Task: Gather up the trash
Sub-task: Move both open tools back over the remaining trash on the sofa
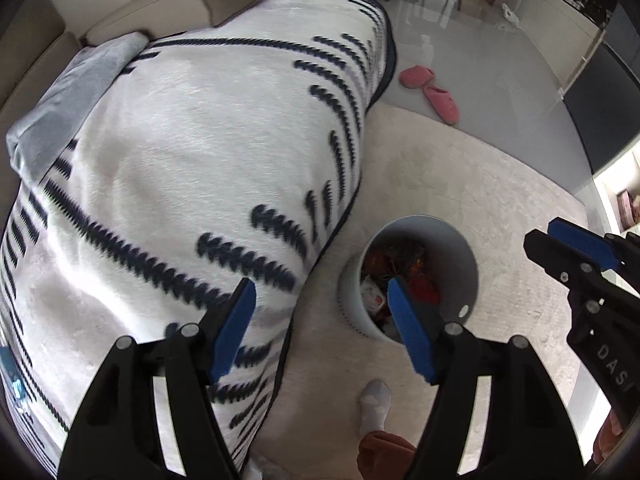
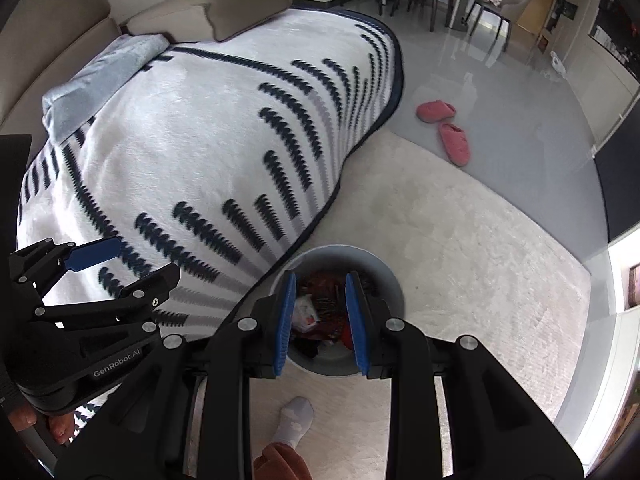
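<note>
With both my left hand-held gripper (image 1: pixel 322 300) and right hand-held gripper (image 2: pixel 320 312) parted and empty above the filled bin (image 2: pixel 386 280), collection looks nearly done.

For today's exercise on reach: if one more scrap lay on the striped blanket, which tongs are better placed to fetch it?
Probably the left tongs: they are open over the striped blanket, while the right tongs hang above the bin.
</note>
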The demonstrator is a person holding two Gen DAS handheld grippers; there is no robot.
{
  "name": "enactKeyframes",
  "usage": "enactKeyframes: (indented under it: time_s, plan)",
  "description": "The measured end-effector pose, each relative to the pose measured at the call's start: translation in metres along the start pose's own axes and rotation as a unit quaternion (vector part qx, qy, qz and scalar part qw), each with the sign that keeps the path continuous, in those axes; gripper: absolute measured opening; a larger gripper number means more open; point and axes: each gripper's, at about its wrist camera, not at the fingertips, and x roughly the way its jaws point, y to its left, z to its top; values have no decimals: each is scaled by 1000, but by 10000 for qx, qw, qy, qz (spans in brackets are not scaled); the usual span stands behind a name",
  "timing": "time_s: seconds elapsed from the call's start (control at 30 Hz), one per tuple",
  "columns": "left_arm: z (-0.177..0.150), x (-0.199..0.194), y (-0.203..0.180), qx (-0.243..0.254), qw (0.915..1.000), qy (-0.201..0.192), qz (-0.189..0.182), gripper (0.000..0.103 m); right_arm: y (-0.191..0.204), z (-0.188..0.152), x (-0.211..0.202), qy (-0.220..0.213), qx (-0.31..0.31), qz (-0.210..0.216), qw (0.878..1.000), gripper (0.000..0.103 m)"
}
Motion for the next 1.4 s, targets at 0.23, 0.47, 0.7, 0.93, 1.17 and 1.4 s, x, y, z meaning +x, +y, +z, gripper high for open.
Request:
enactKeyframes:
  time_s: [0.23,0.47,0.7,0.93,1.17,1.4]
  plan:
    - [-36,-38,116,-992,9937,-104,505,69,117,22,-16,-160,-783,583,9951,25]
    - [-94,-75,234,-1954,9754,-107,1016,69,247,27,-30,-261,-1641,1103,9799,29]
    - [-164,-118,344,-2874,9463,-114,1474,69,382,16,-40,-233,-2533,1588,9540,29]
    - [-242,-152,445,-3805,9039,-73,1953,69,523,-13,-47,-173,-3445,2129,9142,29]
    - [-318,-171,527,-4666,8524,-31,2360,69,639,-49,-51,-168,-4176,2539,8723,32]
    - [-355,-177,591,-5141,8181,-195,2570,69,710,-74,-40,-62,-4611,2681,8459,32]
